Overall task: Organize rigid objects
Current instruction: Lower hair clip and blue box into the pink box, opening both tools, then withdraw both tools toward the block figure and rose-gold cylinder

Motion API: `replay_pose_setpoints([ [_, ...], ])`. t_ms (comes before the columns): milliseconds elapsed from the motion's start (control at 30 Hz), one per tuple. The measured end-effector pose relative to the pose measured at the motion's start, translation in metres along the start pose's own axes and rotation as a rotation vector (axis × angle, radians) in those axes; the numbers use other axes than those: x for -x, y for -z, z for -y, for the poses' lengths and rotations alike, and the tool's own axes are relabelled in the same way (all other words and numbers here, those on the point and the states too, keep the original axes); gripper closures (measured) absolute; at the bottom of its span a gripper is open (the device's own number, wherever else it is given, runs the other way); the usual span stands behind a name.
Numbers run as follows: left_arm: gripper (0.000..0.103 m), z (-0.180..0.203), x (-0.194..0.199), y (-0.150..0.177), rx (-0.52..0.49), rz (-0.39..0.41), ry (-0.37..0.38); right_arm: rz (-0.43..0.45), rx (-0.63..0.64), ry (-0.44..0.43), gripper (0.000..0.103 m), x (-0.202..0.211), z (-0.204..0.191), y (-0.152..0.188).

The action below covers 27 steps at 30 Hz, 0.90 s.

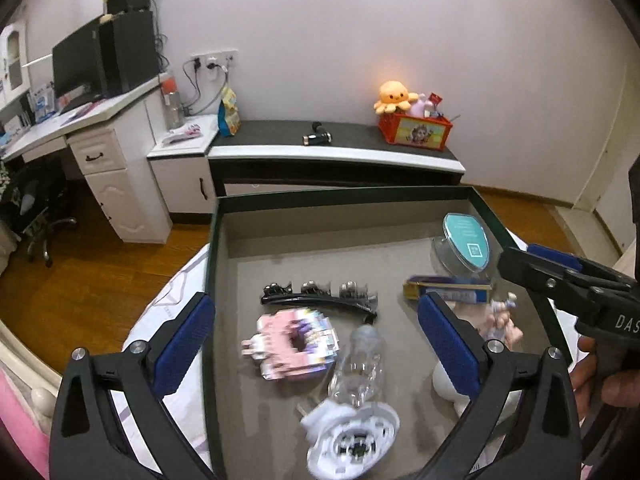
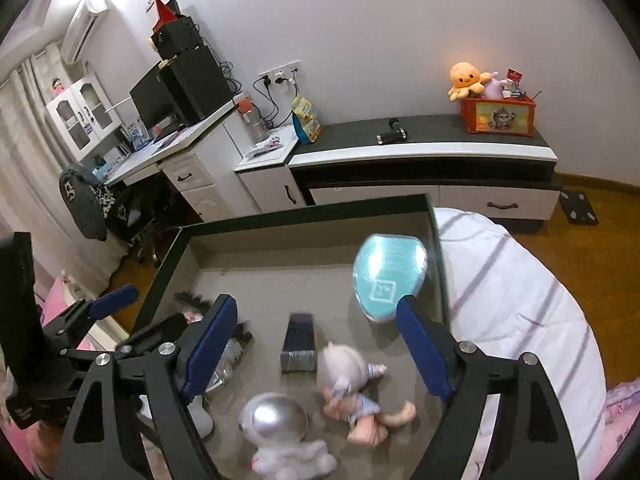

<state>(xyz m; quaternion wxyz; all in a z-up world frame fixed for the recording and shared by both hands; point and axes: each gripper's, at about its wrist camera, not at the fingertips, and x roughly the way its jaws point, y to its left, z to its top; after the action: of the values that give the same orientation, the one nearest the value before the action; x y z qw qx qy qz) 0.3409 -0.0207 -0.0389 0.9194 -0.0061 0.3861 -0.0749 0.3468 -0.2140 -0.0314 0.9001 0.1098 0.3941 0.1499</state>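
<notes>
A dark-rimmed tray (image 1: 344, 194) with a grey floor lies on the bed. My left gripper (image 1: 316, 344) hangs open above a pink hair claw (image 1: 292, 344), a clear bottle (image 1: 360, 364) and a white round device (image 1: 352, 436). A black hair clip (image 1: 320, 296) lies further back. My right gripper (image 2: 318, 344) is open with nothing between its pads, above a small doll (image 2: 356, 392), a silver-faced astronaut figure (image 2: 280, 428) and a dark box (image 2: 300, 340). A teal-lidded clear container (image 2: 388, 276) leans in the tray's far right corner.
The tray rests on a white striped quilt (image 2: 520, 300). Beyond the bed stands a low cabinet (image 1: 336, 152) with a red toy crate (image 1: 416, 132) on it, and a desk with a monitor (image 1: 80, 64) is at the left. A hand (image 1: 600, 376) holds the right gripper.
</notes>
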Motion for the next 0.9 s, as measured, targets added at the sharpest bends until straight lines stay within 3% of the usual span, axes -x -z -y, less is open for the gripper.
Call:
replay_pose_setpoints([
  [233,0.000,-0.003,0.050,0.032,0.027,0.045,-0.031,0.041,-0.044,-0.044,0.014,0.035,-0.002,0.027],
  [500,0.000,0.000,0.112,0.087,0.061,0.078,-0.132,0.052,0.001,-0.127,0.013,0.071,-0.024,0.067],
  [667,0.000,0.003,0.134,0.116,0.092,0.090,-0.147,0.043,0.042,-0.119,0.013,0.087,-0.036,0.090],
  [900,0.000,-0.003,0.144,0.148,0.109,0.067,-0.077,0.046,0.031,-0.026,0.013,0.107,-0.046,0.134],
])
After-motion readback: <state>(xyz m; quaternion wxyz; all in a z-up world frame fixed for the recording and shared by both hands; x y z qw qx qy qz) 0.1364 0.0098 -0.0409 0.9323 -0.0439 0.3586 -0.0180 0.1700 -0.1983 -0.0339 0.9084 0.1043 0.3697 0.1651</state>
